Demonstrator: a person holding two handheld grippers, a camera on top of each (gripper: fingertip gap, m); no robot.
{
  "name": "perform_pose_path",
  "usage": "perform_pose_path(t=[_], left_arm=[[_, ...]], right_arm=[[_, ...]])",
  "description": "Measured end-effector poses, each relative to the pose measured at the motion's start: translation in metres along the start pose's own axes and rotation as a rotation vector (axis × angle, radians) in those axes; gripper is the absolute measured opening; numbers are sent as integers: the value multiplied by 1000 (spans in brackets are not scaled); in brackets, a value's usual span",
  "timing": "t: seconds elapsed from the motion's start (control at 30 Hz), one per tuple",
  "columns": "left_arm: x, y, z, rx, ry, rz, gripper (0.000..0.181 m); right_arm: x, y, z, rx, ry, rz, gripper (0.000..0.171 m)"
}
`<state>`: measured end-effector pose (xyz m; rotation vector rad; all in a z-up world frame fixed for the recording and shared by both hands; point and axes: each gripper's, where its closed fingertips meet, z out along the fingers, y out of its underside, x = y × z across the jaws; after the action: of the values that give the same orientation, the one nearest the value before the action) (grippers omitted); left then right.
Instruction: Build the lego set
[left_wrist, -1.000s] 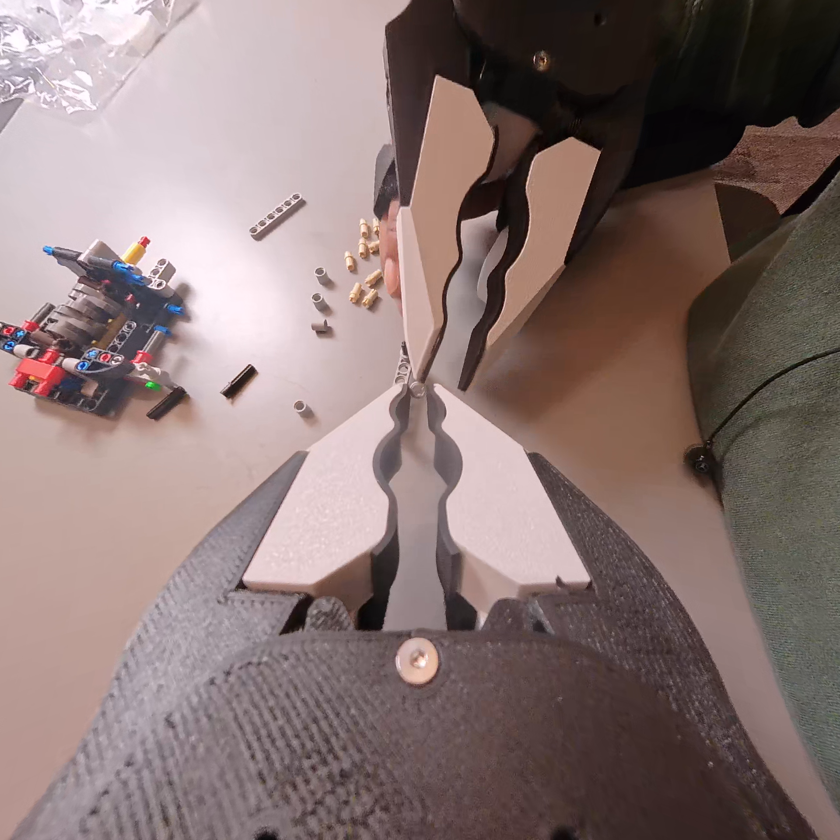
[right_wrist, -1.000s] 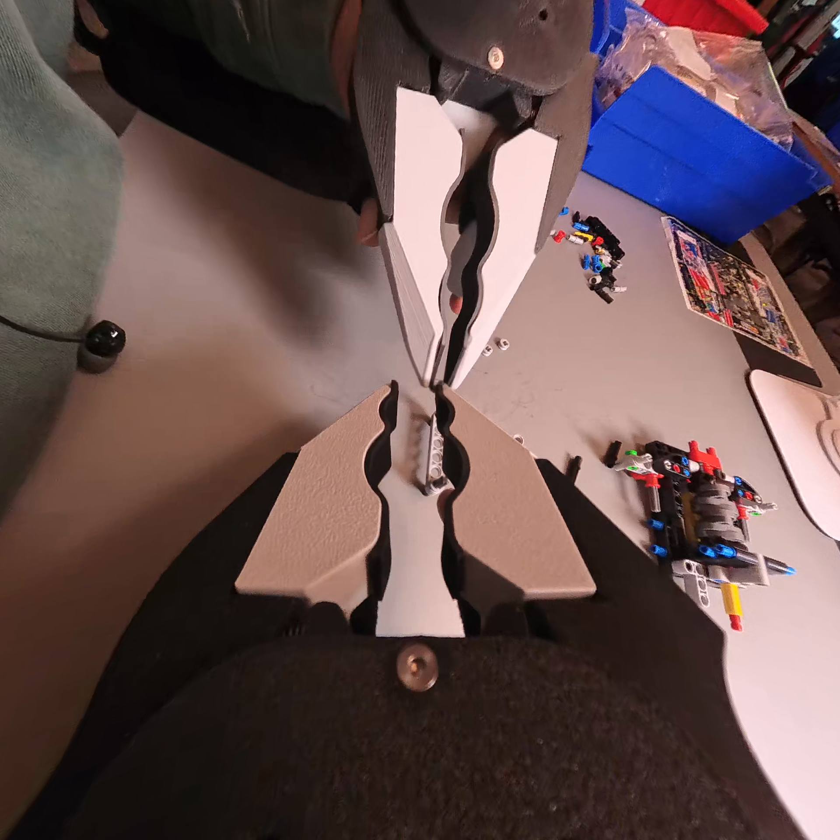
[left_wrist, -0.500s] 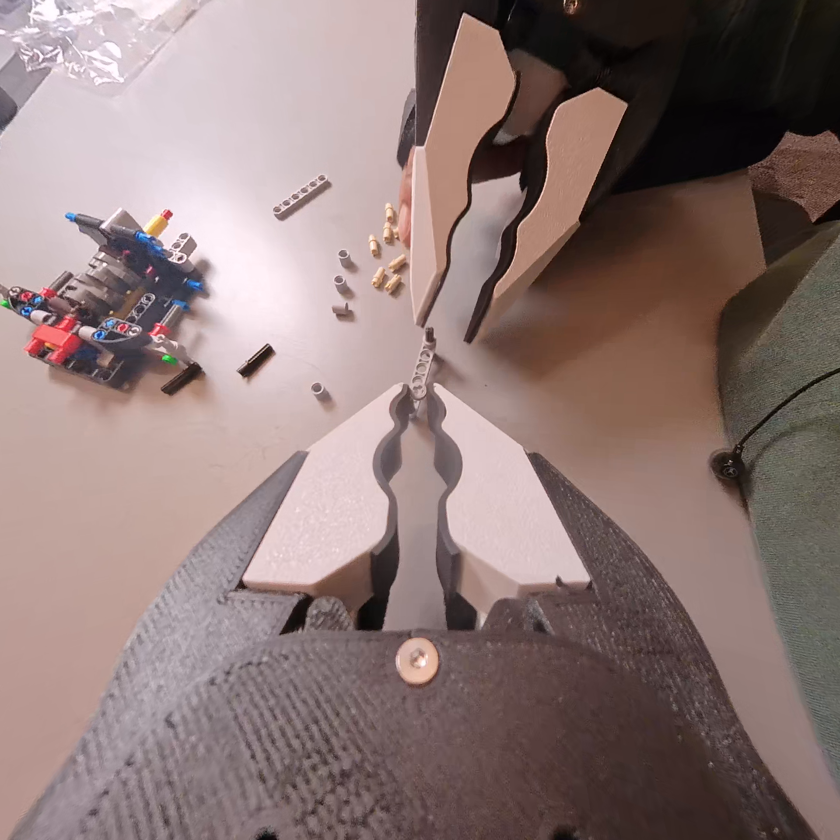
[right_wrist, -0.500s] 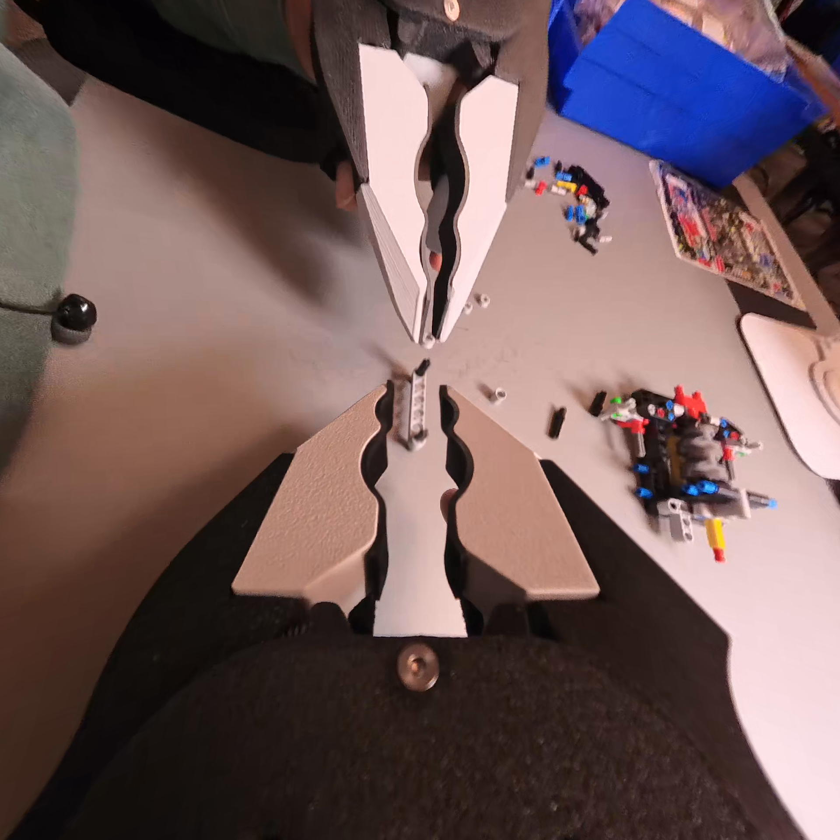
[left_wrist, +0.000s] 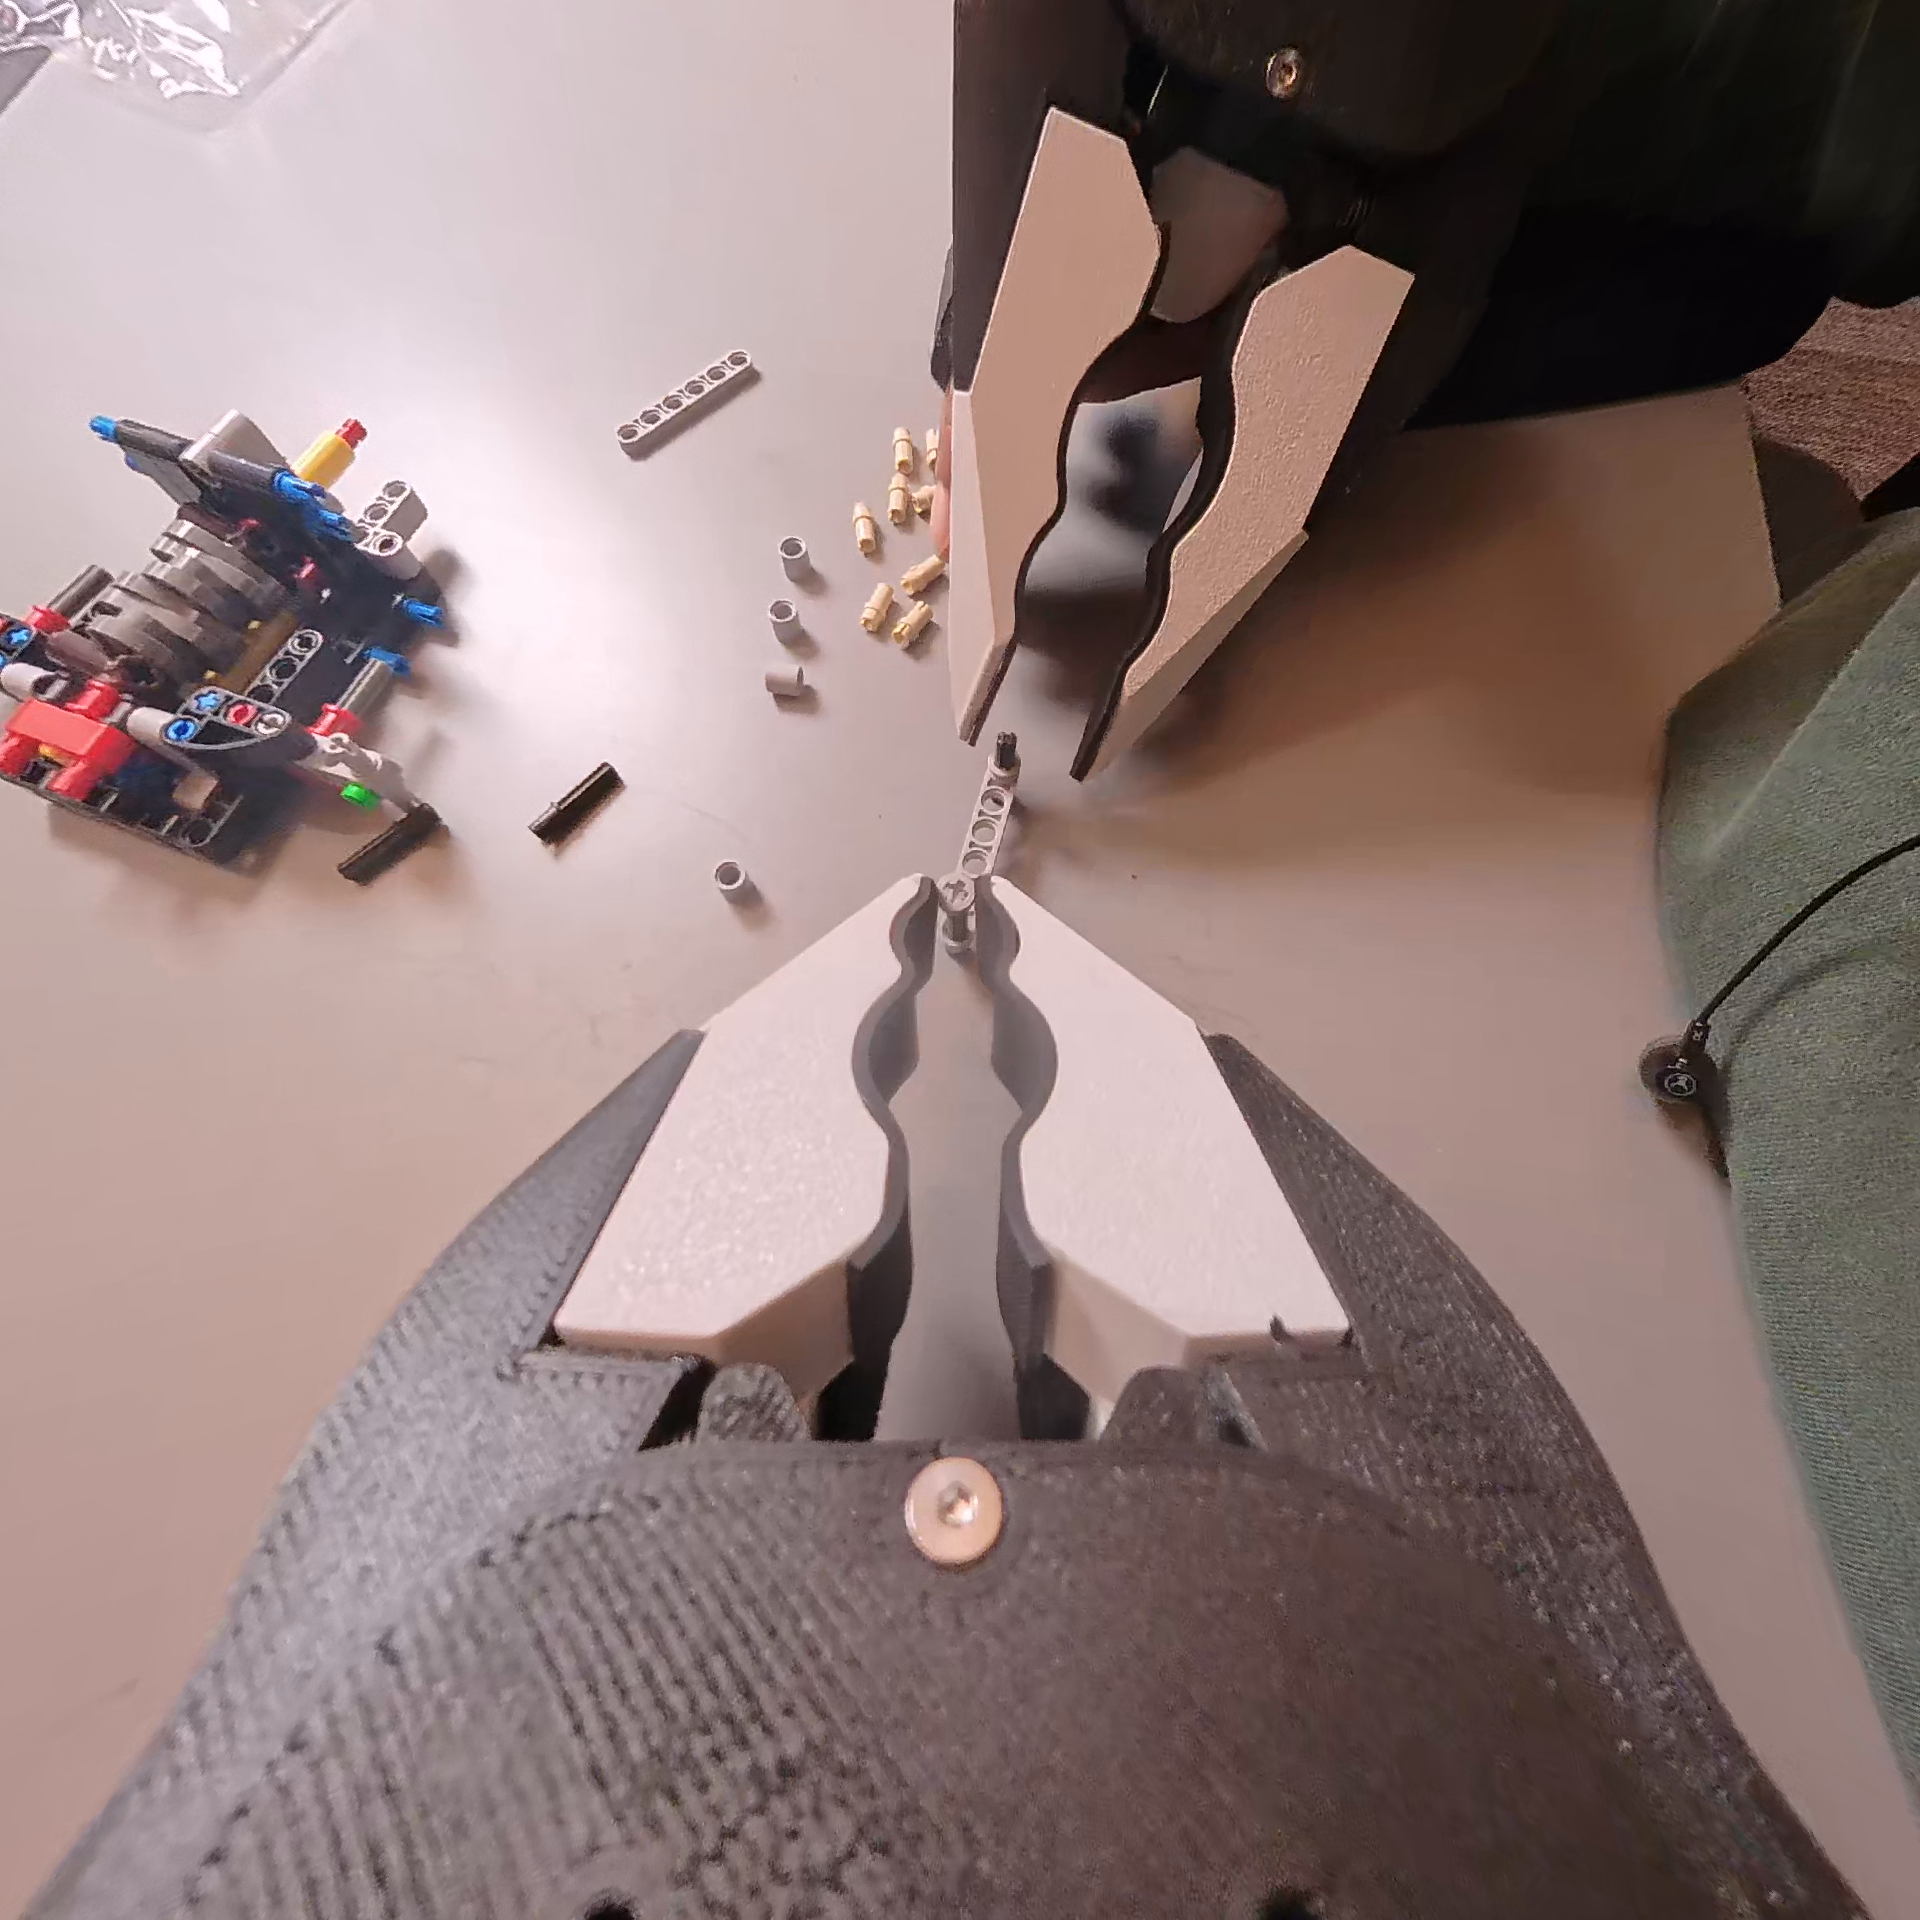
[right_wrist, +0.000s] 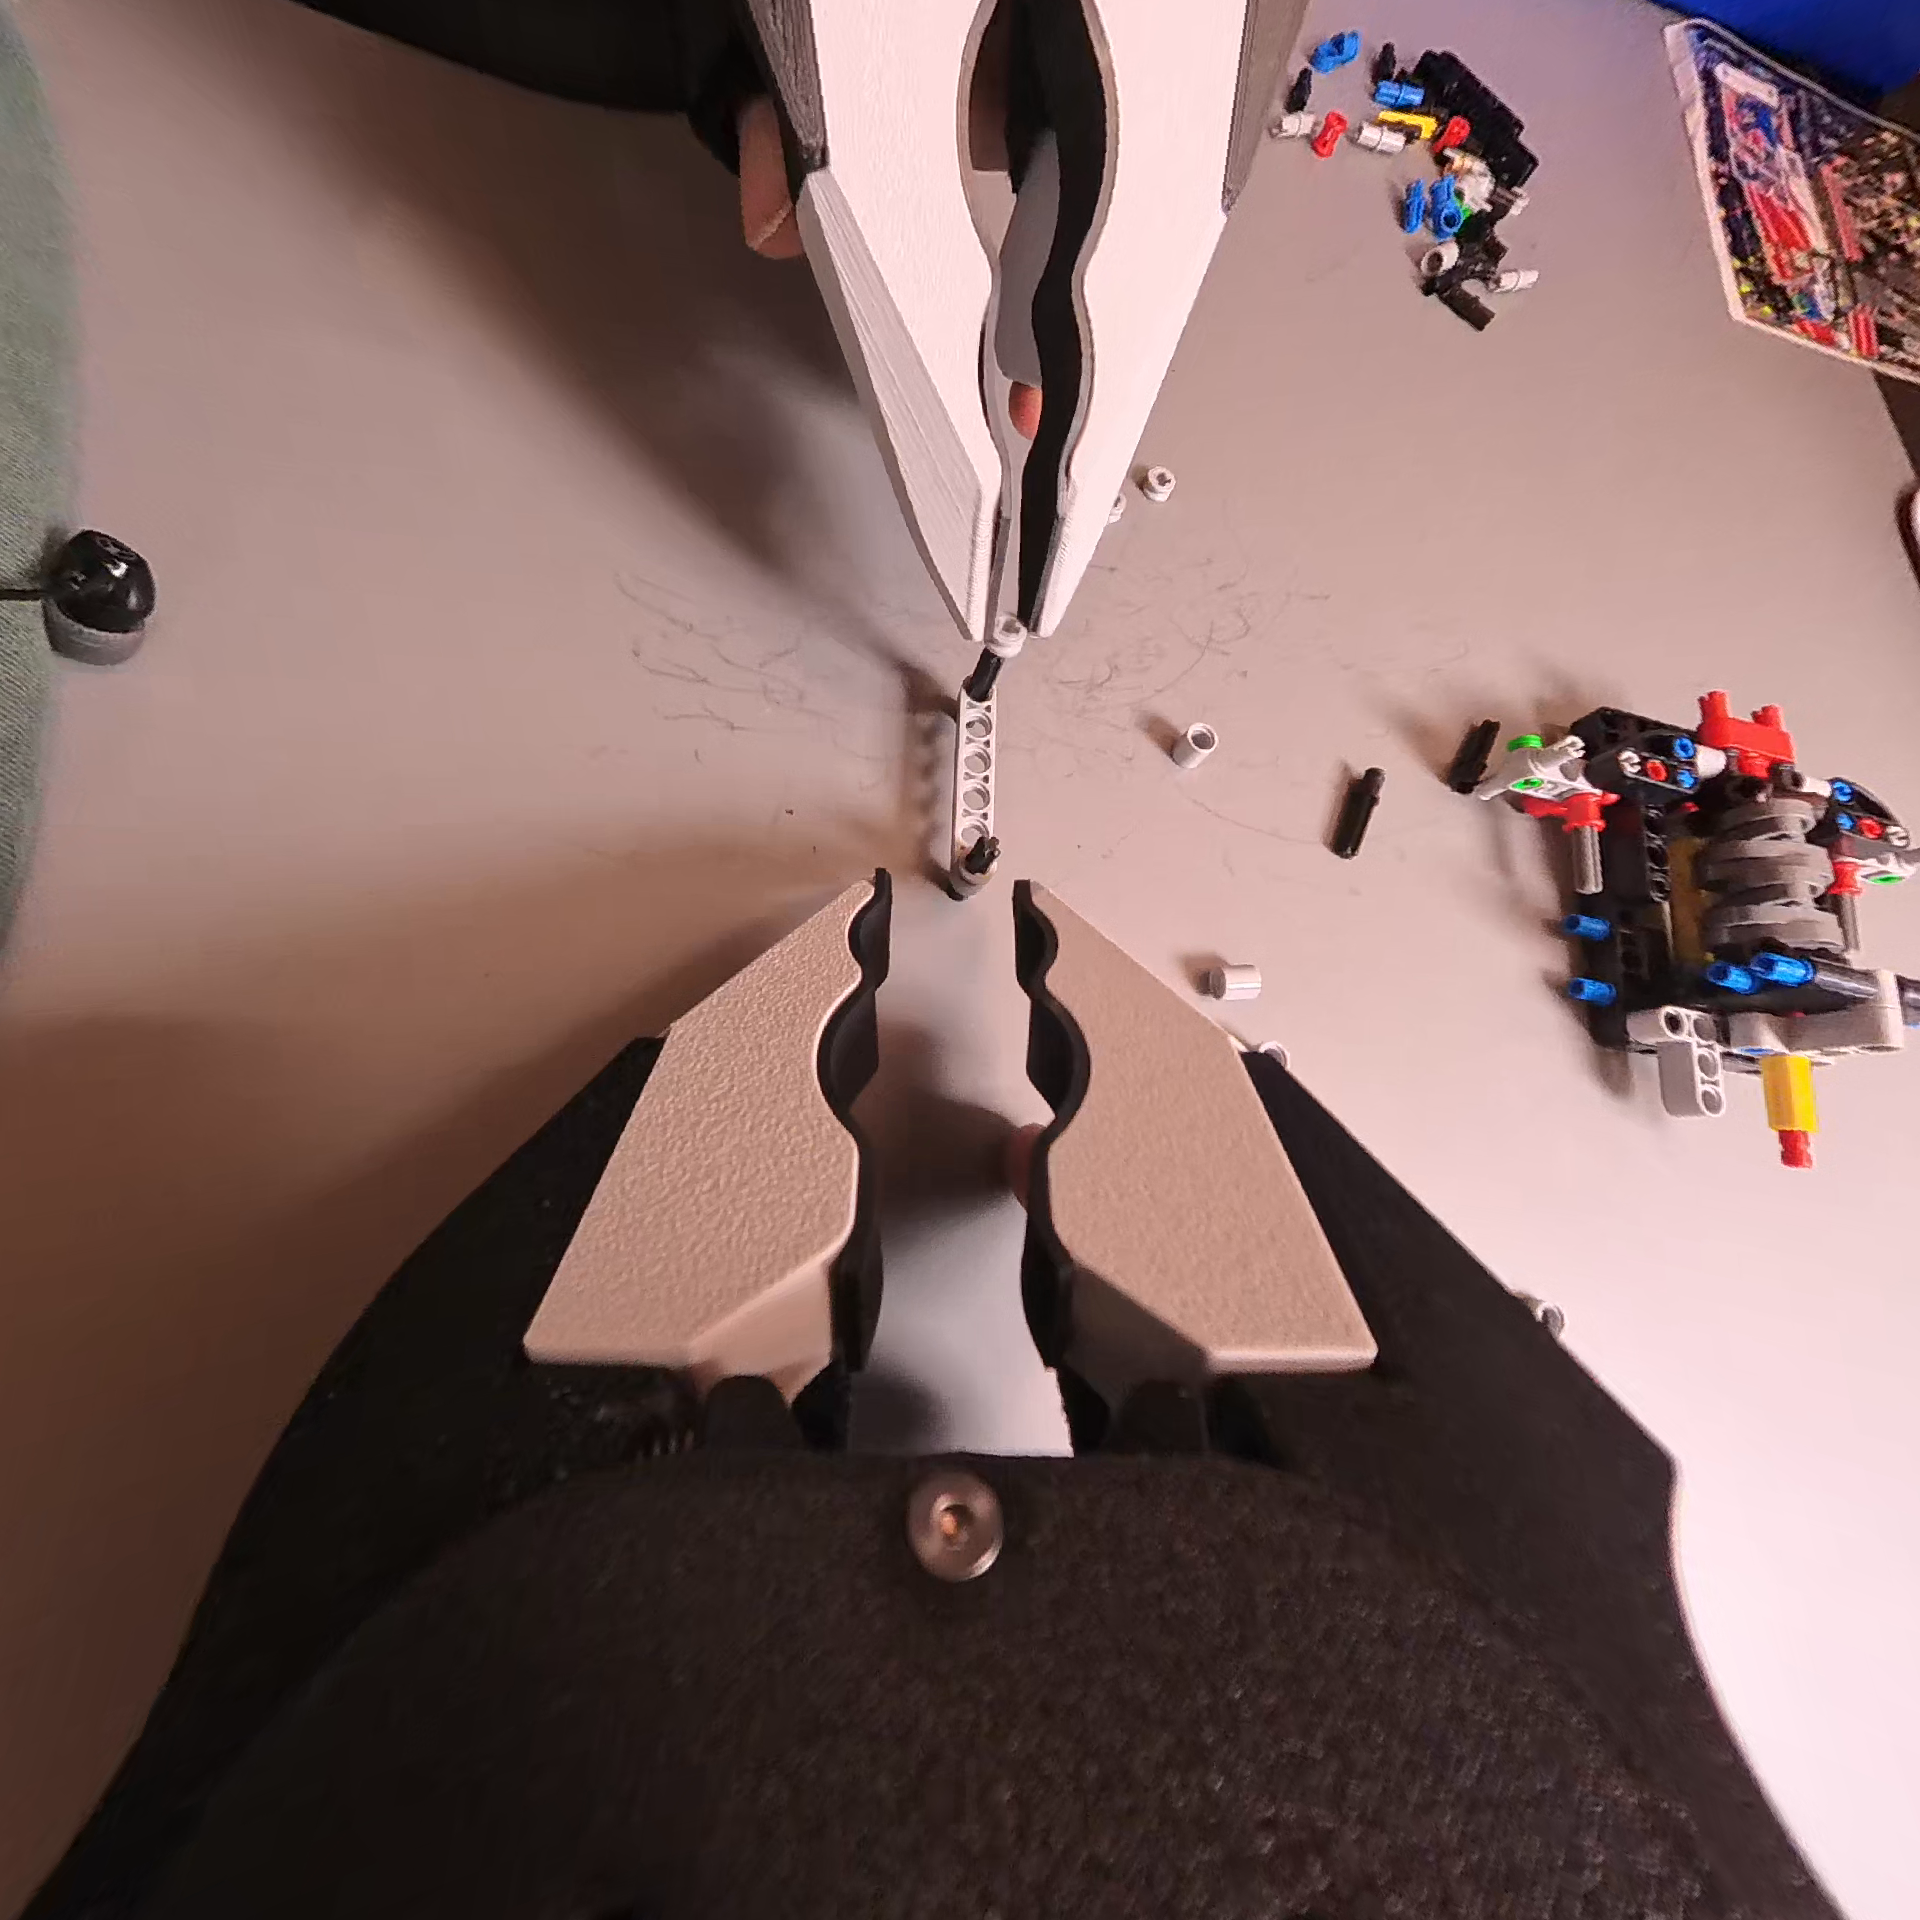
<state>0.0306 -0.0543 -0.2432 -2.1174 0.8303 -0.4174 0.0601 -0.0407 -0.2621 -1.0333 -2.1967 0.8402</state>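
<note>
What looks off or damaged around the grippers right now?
Nothing broken or spilled. The left gripper pinches the grey beam only at one end, so it juts out slightly askew toward the open right gripper. Fine scribbly scratches mark the table nearby.

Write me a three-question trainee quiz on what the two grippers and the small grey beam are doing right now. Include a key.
1. True or false: the right gripper has its fingers shut on the grey beam.
2. Multiple choice: what sits in the end of the grey beam nearest the right gripper? A) a black pin B) a yellow axle C) a blue connector
3. Fill in: the left gripper is ___ on one end of the grey beam.

Key: 1 false, its fingers stand apart and do not touch the beam; 2 A; 3 shut.
</note>
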Motion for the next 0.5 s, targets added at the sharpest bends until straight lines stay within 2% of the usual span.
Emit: perform_pose_path(t=[0.5], left_arm=[[2,4,3,-15,46,-13,5]], right_arm=[[0,0,1,1,-5,-4,21]])
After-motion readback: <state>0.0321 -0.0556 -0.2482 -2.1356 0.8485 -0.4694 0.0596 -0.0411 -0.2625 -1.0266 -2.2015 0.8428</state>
